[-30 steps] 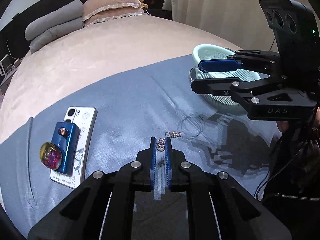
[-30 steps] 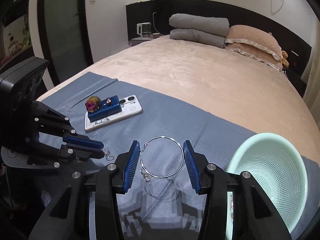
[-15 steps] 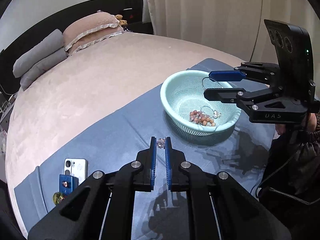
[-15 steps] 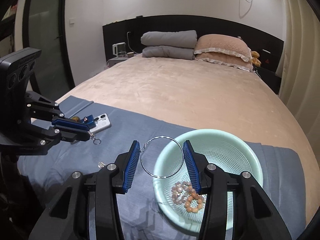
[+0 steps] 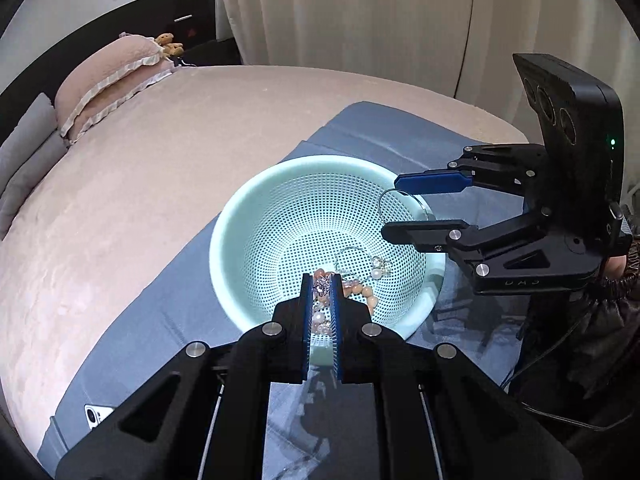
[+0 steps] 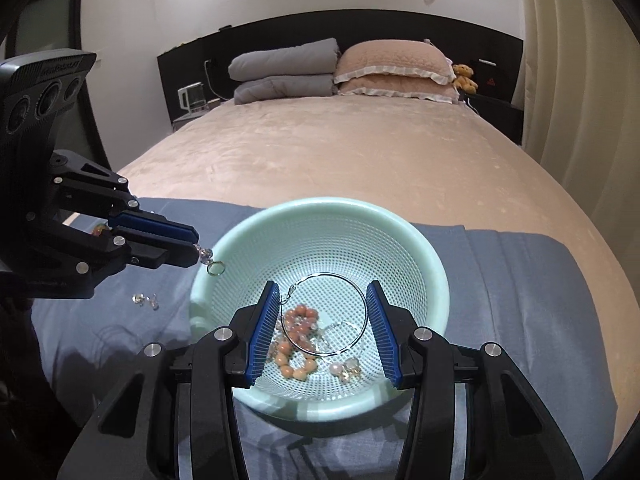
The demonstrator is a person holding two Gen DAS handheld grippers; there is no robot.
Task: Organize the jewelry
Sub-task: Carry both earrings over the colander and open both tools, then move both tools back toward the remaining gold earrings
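Observation:
A mint-green perforated basket (image 5: 256,208) (image 6: 400,216) sits on a blue cloth on the bed. It holds a peach bead bracelet (image 6: 298,334) and small pearl pieces (image 5: 380,270). My left gripper (image 5: 322,284) (image 6: 196,250) is shut on a small crystal earring (image 5: 321,288) with a ring dangling (image 6: 215,267), just over the basket's rim. My right gripper (image 6: 323,316) (image 5: 394,210) is shut on a large silver hoop earring (image 6: 360,300), held above the basket's inside.
A small crystal piece (image 6: 145,300) lies on the blue cloth (image 6: 520,280) left of the basket. A phone corner (image 5: 96,416) shows at the cloth's near left. Pillows (image 6: 392,68) and folded grey blankets (image 6: 284,72) lie at the bed's head. Curtains hang at right.
Both grippers moved from the cloth area over to the basket, carrying the crystal earring and the hoop. The phone and blue box dropped out of the middle of view.

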